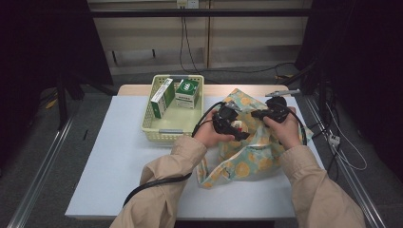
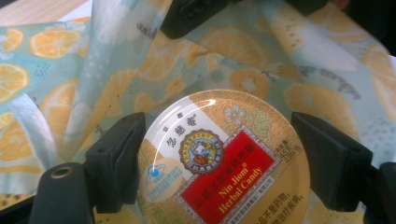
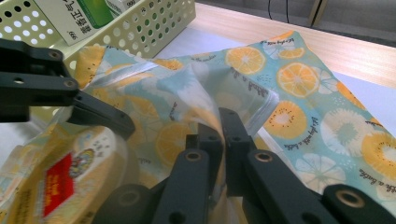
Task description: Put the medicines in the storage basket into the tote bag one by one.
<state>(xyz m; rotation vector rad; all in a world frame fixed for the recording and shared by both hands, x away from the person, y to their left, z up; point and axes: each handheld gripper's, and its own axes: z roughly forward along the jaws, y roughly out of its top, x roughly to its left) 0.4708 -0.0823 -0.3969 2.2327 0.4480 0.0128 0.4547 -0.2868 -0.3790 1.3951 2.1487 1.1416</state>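
glossy candy tin (image 2: 224, 163), cloth bag (image 1: 252, 161)

White-topped table (image 1: 119, 156) with a perforated basket (image 1: 154, 124) and lemon-print cloth bag (image 1: 247, 166).

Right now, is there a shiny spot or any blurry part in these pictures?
Left gripper view: a white glare streak curves across the candy tin lid. Right gripper view: the tin looks blurry up close, the fabric bag sharper. High view: the room behind the table is dark.
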